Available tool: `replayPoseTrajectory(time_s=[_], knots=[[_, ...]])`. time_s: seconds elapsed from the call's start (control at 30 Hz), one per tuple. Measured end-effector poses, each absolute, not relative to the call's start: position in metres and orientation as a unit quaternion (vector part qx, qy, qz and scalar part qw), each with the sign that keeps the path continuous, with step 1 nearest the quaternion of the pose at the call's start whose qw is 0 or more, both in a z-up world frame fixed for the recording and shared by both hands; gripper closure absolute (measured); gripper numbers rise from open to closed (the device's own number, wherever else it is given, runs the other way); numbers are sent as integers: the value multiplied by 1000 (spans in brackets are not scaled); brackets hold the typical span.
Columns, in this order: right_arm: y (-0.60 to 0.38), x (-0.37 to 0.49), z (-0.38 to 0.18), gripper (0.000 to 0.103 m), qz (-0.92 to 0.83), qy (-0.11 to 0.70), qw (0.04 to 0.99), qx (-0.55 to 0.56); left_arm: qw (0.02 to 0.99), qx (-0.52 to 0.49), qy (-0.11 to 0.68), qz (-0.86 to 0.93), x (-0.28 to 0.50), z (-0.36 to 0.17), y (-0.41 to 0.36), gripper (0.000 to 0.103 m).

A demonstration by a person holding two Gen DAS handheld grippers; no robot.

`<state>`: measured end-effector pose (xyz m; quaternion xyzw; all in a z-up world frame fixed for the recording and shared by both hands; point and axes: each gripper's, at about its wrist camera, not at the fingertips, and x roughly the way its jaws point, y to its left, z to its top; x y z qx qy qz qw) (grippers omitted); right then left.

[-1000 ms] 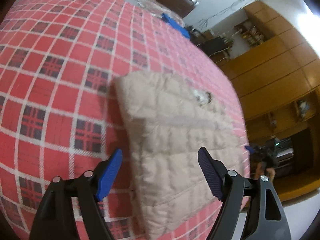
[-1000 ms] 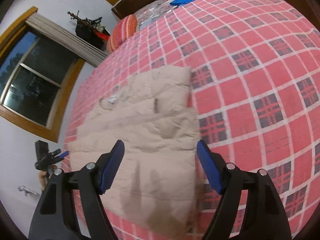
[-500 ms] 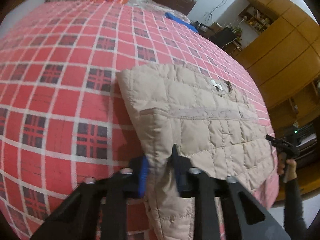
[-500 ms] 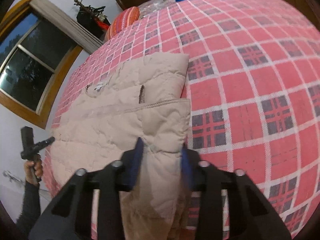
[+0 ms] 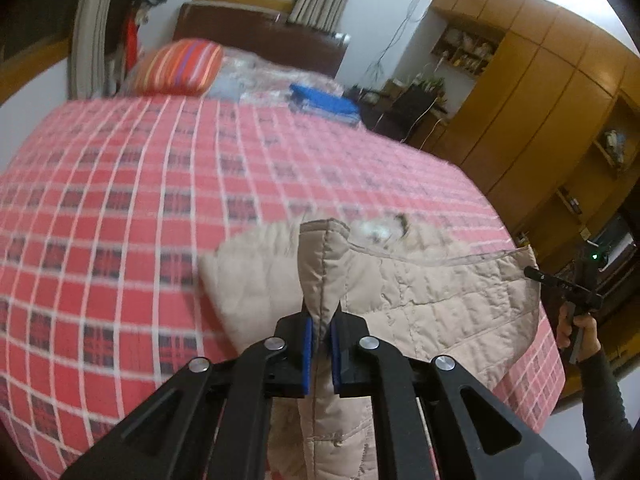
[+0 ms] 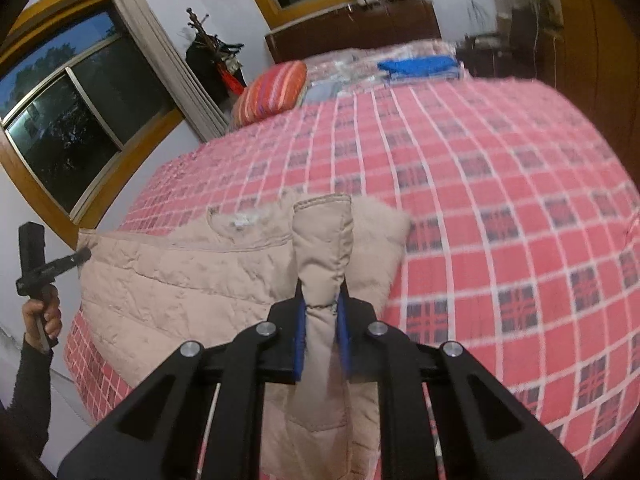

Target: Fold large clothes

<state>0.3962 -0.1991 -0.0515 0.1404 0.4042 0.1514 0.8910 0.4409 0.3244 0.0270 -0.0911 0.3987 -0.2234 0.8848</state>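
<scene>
Since half a second ago you have lifted the near hem of the quilted beige jacket (image 5: 432, 296) off the red plaid bedspread (image 5: 120, 200), so its lower half now rises toward you while the collar end still lies on the spread, near its front edge. Your left gripper (image 5: 320, 344) and right gripper (image 6: 322, 340) each stay clamped on a bunched hem corner. Judge it light, puffy and slippery-shelled: keep hold at the stitched hem seams, because padding may slide between the pads.
</scene>
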Motion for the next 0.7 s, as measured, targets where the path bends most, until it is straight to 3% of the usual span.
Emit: replayPoseTrajectory(time_s=[0.33,0.7], knots=[[-208,456,-1,91,126,346,917,154,905,-109,355,-207,492,70,330,96],[-192,576,-45,91,97,382,907,147,888,-144,408,-158,592,10,348,96]])
